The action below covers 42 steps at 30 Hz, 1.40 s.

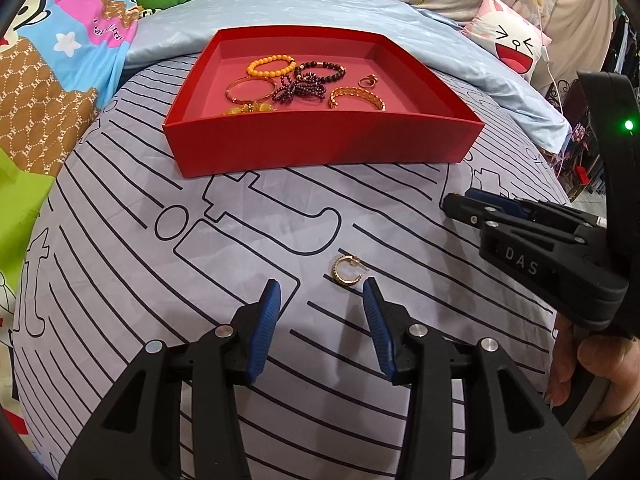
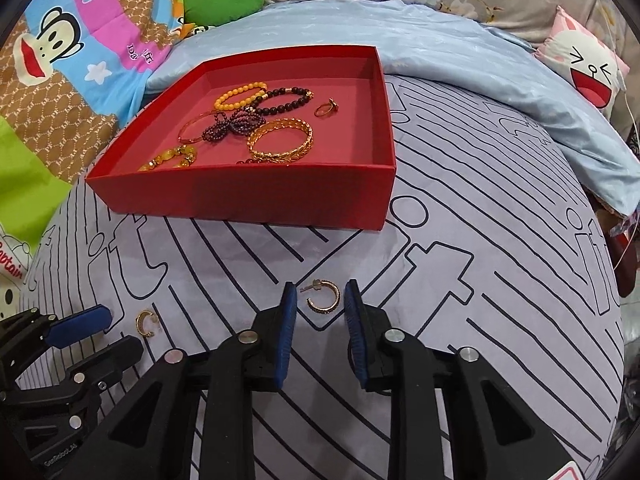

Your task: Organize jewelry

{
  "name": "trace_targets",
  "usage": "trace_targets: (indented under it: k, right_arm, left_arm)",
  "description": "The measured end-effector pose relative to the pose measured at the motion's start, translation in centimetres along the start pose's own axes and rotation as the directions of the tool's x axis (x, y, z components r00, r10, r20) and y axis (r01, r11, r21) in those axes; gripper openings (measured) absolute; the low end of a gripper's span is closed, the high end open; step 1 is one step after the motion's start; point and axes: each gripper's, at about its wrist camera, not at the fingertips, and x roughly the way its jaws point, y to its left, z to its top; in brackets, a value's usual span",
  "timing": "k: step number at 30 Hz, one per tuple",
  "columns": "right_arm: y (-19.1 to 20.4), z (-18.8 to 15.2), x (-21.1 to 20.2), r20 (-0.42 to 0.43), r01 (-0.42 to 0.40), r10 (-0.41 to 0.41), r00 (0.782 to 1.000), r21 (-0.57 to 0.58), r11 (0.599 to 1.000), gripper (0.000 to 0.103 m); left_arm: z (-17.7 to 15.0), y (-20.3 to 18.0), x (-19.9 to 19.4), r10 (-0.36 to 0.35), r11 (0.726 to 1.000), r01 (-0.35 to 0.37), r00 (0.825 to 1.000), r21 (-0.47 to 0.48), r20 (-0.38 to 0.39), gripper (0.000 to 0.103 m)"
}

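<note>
Two gold hoop earrings lie loose on the bed sheet (image 2: pixel 480 240), one ahead of each of my tools. Right hand-held gripper (image 2: pixel 320 294) straddles its earring (image 2: pixel 323 295), pads not yet pressing. Left hand-held gripper (image 1: pixel 322 294) released, other earring (image 1: pixel 346 272) just beyond. Farther: red box (image 2: pixel 240 196) collecting bracelets, then pillows.

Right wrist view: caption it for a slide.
Right tool open around a gold hoop earring on the striped sheet, before the red box.
</note>
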Motion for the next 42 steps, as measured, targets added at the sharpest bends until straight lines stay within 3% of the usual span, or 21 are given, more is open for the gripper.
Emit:
trace_targets:
  k: [15,22,42]
  right_arm:
    - [-1.2,-1.4,-1.3,-0.015,-0.054,0.055,0.998,0.084,0.995,0.016]
    - [-1.4,-1.6,-1.6,-0.014,-0.059,0.060,0.998,0.101,0.993,0.016]
    - [-0.4,-1.3,-4.8,0.031,-0.098,0.095,0.995,0.091,0.991,0.016]
  left_arm:
    - [0.3,-1.0,0.7,-0.008,0.999,0.007,1.000,0.039,0.026,0.038]
    - [0.2,-1.0,0.7,-0.026,0.998,0.024,0.999,0.053,0.040,0.015]
    - [0.6,-0.9,-1.7,-0.084,0.996,0.082,0.995,0.033,0.052,0.015]
